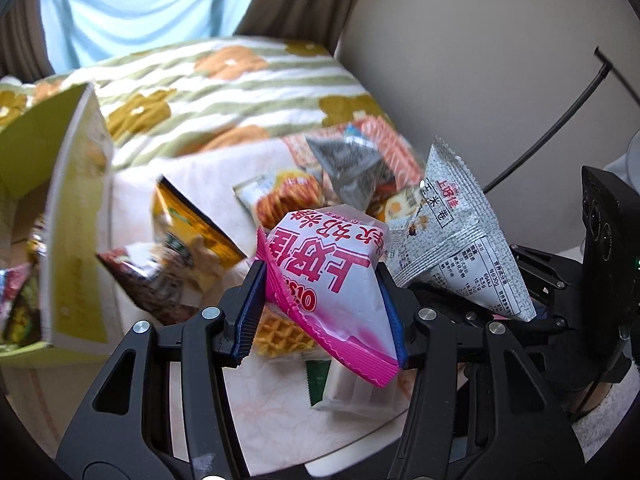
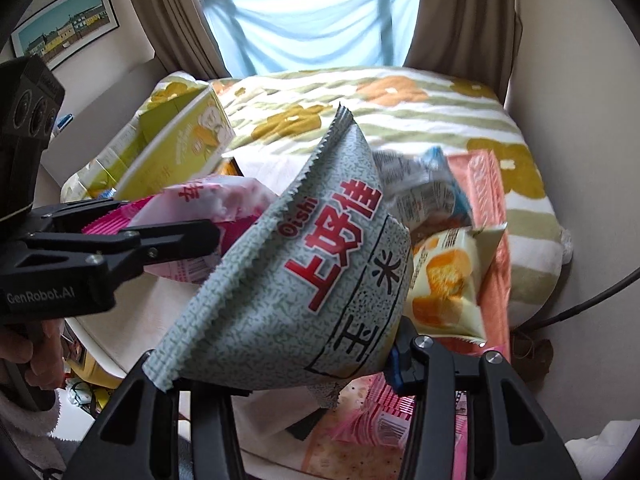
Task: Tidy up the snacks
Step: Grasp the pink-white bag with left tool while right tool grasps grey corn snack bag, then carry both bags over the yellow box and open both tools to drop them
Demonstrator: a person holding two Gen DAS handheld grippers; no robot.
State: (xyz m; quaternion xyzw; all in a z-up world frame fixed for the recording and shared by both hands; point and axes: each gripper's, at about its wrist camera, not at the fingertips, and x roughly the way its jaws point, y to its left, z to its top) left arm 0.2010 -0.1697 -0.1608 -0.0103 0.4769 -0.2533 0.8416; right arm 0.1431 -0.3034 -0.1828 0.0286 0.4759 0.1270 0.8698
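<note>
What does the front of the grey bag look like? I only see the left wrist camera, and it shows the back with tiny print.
Observer: The grey bag has big red letters on its front, with a small red "Oishi" beside them.
Operator: Are the other tongs squeezing it?
Observer: Yes, the right tongs are shut on the end nearest their camera.
Operator: Who holds my tongs?
Observer: A hand grips the handle of the left tongs, which are shut on the pink bag.
</note>
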